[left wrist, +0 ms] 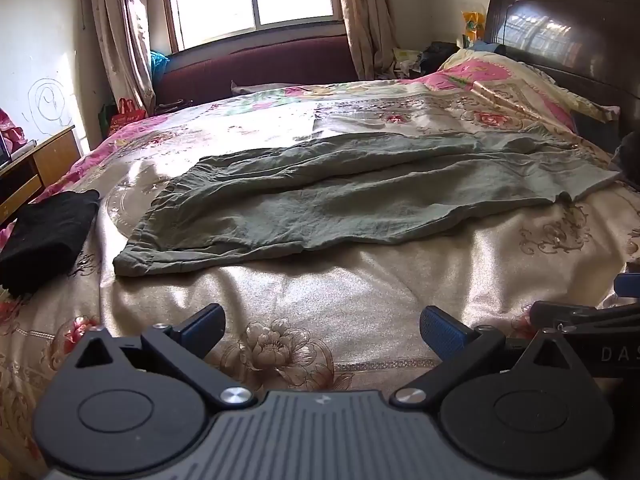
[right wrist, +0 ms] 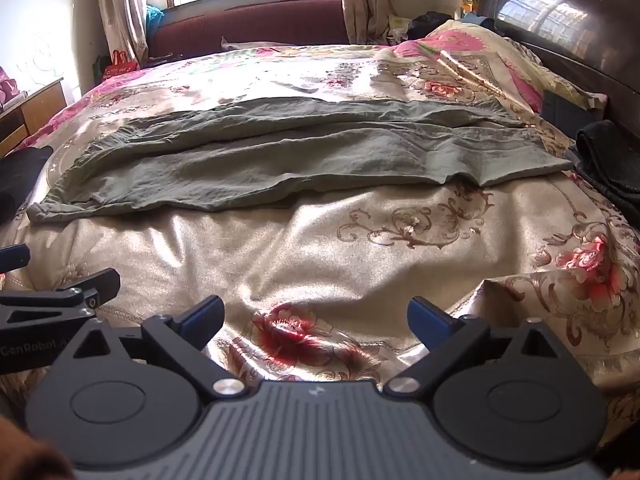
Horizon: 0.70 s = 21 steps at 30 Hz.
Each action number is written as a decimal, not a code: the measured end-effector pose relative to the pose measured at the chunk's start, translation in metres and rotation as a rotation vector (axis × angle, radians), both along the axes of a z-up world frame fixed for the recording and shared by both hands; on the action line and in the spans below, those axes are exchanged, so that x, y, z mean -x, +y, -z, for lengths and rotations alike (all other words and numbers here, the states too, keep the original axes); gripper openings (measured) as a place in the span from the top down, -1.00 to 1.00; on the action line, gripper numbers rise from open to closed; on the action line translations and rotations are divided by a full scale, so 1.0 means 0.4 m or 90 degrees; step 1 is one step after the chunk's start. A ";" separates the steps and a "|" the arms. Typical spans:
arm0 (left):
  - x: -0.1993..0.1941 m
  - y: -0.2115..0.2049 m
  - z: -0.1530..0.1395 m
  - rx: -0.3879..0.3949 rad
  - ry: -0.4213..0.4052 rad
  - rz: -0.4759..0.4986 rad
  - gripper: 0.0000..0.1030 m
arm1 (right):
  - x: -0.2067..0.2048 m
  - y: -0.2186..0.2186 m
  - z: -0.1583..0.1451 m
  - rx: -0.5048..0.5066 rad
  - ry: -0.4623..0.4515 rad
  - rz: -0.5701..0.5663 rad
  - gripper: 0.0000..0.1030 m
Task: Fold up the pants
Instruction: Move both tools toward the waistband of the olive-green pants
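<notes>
Grey-green pants (left wrist: 340,196) lie spread across the bed, one leg laid over the other, waistband to the left and leg ends to the right. They also show in the right wrist view (right wrist: 280,160). My left gripper (left wrist: 322,330) is open and empty, above the bedspread well short of the pants' near edge. My right gripper (right wrist: 316,320) is open and empty too, also short of the pants. Part of the right gripper shows at the left wrist view's right edge (left wrist: 592,316), and part of the left gripper at the right wrist view's left edge (right wrist: 60,292).
The bed has a shiny floral bedspread (left wrist: 320,280). A black garment (left wrist: 44,236) lies at its left edge, another dark garment (right wrist: 612,164) at its right. Pillow (left wrist: 500,80) and dark headboard (left wrist: 580,32) stand at right, a wooden cabinet (left wrist: 36,168) at left, a window beyond.
</notes>
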<state>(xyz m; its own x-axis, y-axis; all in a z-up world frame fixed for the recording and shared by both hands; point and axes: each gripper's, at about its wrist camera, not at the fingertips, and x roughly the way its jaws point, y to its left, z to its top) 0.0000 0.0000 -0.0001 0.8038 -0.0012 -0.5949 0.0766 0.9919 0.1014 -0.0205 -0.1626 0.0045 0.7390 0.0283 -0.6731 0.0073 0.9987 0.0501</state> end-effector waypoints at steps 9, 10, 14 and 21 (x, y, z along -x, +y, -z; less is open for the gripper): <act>-0.001 -0.004 0.002 -0.003 -0.001 0.000 -1.00 | 0.003 -0.010 -0.004 -0.002 0.000 0.004 -0.90; 0.001 -0.004 0.001 -0.004 -0.002 0.000 -1.00 | 0.005 -0.013 -0.005 -0.003 0.001 0.005 -0.90; 0.001 -0.002 0.002 -0.007 -0.005 0.000 -1.00 | -0.002 -0.004 0.009 0.007 0.008 0.001 -0.90; -0.001 -0.008 -0.003 0.003 -0.012 0.013 -1.00 | 0.001 0.001 0.007 0.026 0.011 0.018 -0.88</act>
<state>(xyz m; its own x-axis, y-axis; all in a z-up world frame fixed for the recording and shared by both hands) 0.0005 -0.0031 0.0013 0.8145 -0.0204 -0.5798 0.0953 0.9905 0.0990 -0.0209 -0.1621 0.0017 0.7271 -0.0201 -0.6862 0.0363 0.9993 0.0091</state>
